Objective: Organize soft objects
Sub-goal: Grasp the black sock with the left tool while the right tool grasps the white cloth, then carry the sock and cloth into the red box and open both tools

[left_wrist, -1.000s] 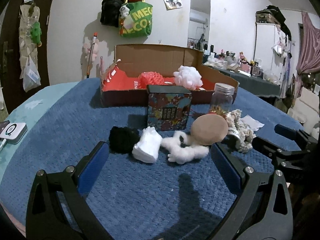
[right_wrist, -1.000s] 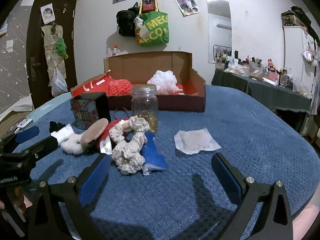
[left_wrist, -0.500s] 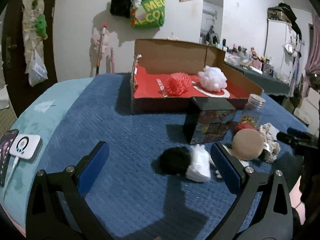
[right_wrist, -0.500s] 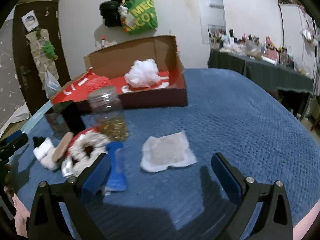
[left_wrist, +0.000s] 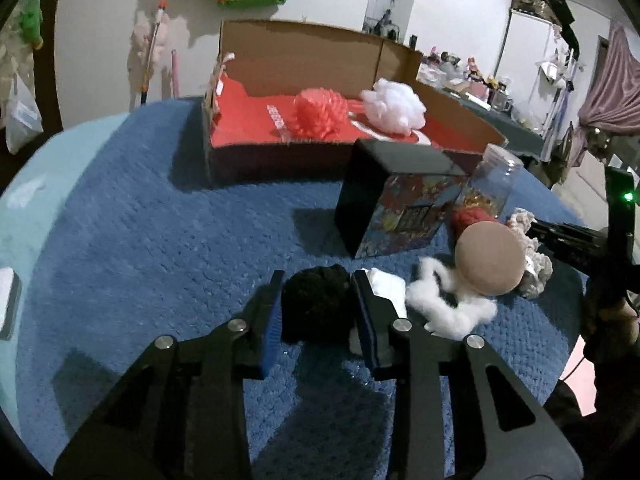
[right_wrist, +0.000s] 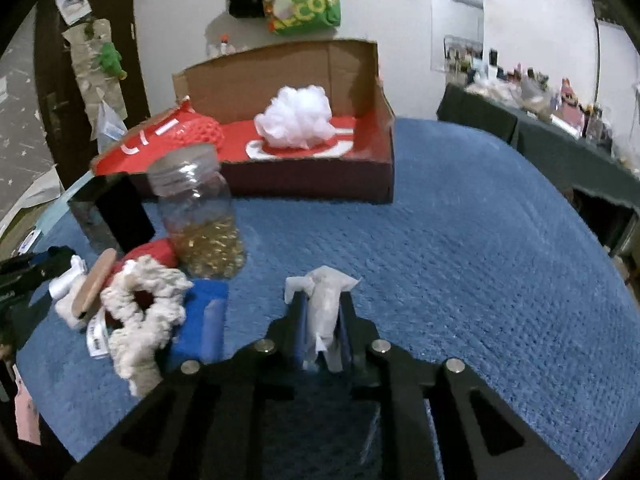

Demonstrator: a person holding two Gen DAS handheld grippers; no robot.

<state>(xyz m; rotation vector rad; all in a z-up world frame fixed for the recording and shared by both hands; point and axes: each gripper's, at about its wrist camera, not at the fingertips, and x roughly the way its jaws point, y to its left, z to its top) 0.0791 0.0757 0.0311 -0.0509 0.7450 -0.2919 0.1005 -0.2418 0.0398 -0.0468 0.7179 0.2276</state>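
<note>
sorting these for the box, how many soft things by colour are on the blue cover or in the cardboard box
white: 4 – bath pouf, folded cloth, fluffy scrunchie, crumpled tissue
red: 2 – mesh pouf, knit piece
black: 1 – black pompom
cream: 1 – cream scrunchie
blue: 1 – blue cloth
total: 9

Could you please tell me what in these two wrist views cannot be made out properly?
- Left wrist view: the near underside of the black pom-pom is hidden between the left tongs, whose jaws are closing on it.
- Left wrist view: the white cloth is partly covered by a tong finger.
- Right wrist view: the crumpled tissue is squeezed in the right tongs; its lower end is hidden.
- Right wrist view: shelf items at the far right are too blurred.
</note>
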